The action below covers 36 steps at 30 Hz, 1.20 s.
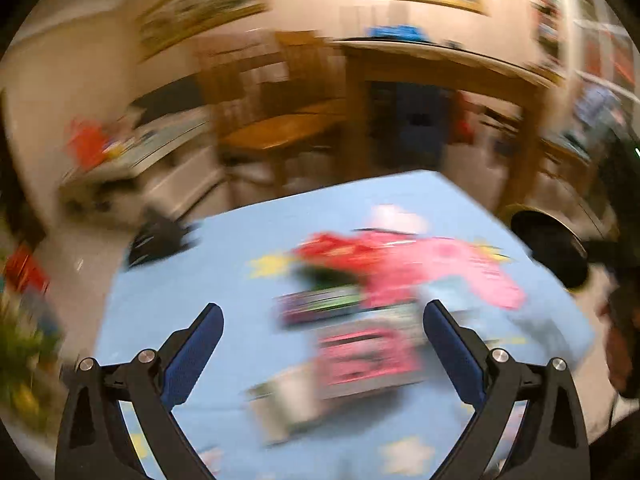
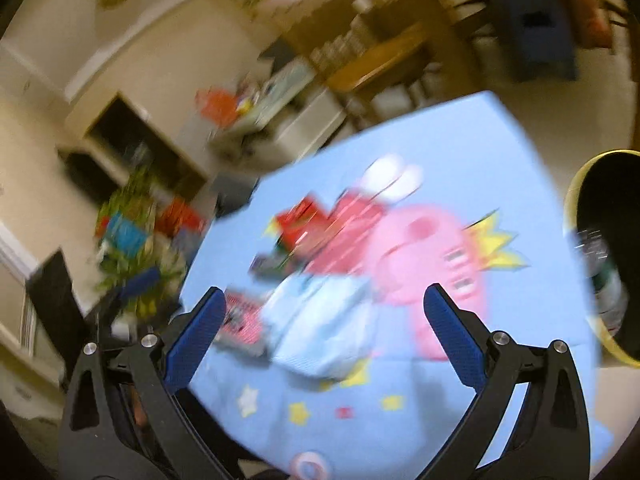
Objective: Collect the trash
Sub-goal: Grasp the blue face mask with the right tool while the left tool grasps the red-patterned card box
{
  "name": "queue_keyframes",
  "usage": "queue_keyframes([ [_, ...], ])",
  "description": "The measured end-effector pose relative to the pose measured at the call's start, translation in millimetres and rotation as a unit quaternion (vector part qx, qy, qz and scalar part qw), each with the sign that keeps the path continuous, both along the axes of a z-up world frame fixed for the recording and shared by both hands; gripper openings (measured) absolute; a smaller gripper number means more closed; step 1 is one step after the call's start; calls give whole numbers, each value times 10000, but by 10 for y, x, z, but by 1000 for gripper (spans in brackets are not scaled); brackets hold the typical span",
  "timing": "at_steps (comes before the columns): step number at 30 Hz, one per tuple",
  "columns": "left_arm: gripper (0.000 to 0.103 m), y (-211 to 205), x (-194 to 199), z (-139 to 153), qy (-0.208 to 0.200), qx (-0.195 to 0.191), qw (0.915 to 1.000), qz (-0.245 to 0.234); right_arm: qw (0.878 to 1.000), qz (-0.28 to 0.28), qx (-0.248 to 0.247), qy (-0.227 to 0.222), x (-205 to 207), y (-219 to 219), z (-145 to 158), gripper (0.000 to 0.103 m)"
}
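Note:
Both views are heavily blurred. A light blue cloth [image 1: 240, 260] with a pink cartoon print covers the table [image 2: 460, 140]. Litter lies in its middle: a red wrapper [image 1: 336, 246], a dark packet [image 1: 320, 304], a pink patterned packet [image 1: 368, 356] and a whitish carton [image 1: 286, 404]. In the right wrist view, a crumpled pale blue bag [image 2: 324, 320] lies beside the red wrapper [image 2: 304, 222] and the pink packet [image 2: 244, 320]. My left gripper [image 1: 322, 320] hangs open above the pile, holding nothing. My right gripper [image 2: 324, 300] is open over the pale blue bag, also holding nothing.
A yellow-rimmed bin with a black liner [image 1: 552, 248] stands off the table's right edge [image 2: 576, 184], with a clear bottle [image 2: 600, 276] inside. Wooden chairs and a table [image 1: 400, 92] stand behind. A low white shelf with toys [image 2: 256, 120] and a green plant [image 2: 136, 240] are at the left.

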<state>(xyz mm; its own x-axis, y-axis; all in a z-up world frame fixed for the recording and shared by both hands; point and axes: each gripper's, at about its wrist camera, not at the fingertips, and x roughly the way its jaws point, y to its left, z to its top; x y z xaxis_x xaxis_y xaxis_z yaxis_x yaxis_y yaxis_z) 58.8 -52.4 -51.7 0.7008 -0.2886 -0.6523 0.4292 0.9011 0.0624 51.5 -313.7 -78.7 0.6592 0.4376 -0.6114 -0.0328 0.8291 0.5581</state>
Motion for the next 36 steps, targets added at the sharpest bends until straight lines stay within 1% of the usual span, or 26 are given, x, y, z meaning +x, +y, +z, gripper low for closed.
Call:
queue_keyframes([
  [2,97,389,114,-25,81,-170,9991,392,9995,172,-257,113,77,295,-51,98],
  [3,97,484,120,-30,76,-189,9986,484,9984,216,-510,142,105,438,-53,98],
  [5,97,683,150,-61,80,-210,9974,683,9937,260,-1078,155,154,693,-47,97],
  [6,97,721,162,-75,110,-230,9971,714,9877,294,-1527,149,167,851,-45,95],
  [7,97,778,178,-98,171,-283,9968,728,9837,327,-1764,139,146,926,-84,78],
  [8,97,807,178,-105,213,-315,9967,719,9786,350,-2021,186,119,969,-136,46],
  [9,97,820,183,-122,246,-330,9966,713,9745,372,-2191,306,143,1021,-218,36],
  [10,97,821,184,-136,266,-335,9966,701,9718,425,-2254,554,205,1065,-341,33],
  [12,97,857,162,-182,296,-350,9970,618,9720,367,-2197,753,211,980,-482,31],
  [13,97,838,151,-186,304,-356,9972,577,9714,344,-2222,757,209,944,-497,24],
  [14,97,820,119,-192,311,-364,9975,521,9697,300,-2316,721,211,944,-473,23],
  [15,97,805,112,-190,332,-367,9978,441,9688,277,-2368,670,217,942,-460,18],
  [16,97,798,129,-203,344,-355,9979,409,9680,249,-2424,597,209,952,-418,3],
  [18,97,802,151,-221,400,-349,9981,324,9707,189,-2359,417,180,920,-322,3],
  [20,97,767,183,-241,547,-405,9976,122,9748,118,-2218,221,121,847,-172,3],
  [22,97,655,213,-275,854,-501,9945,-330,9827,-15,-1853,-42,46,707,-23,3],
  [24,97,535,218,-316,1060,-542,9909,-633,9880,-174,-1518,-240,-23,542,87,3],
  [25,97,447,213,-334,1080,-504,9905,-690,9890,-225,-1433,-299,-46,489,132,3],
  [28,97,149,218,-381,1149,-396,9865,-1095,9905,-303,-1268,-433,-105,379,229,3],
  [30,97,-21,233,-413,1226,-307,9816,-1434,9909,-325,-1225,-454,-115,340,250,3],
  [32,97,-213,202,-417,953,107,9773,-1891,9914,-317,-1186,-449,-126,309,257,3],
  [33,97,-275,183,-424,846,287,9724,-2157,9917,-300,-1169,-451,-129,292,258,3],
  [34,97,-345,137,-428,657,627,9611,-2610,9919,-298,-1149,-456,-147,286,273,3],
  [35,97,-377,108,-434,435,927,9525,-2868,9922,-295,-1125,-455,-155,271,276,3],
  [36,97,-404,83,-441,245,1213,9408,-3156,9924,-289,-1110,-454,-169,263,274,3],
])
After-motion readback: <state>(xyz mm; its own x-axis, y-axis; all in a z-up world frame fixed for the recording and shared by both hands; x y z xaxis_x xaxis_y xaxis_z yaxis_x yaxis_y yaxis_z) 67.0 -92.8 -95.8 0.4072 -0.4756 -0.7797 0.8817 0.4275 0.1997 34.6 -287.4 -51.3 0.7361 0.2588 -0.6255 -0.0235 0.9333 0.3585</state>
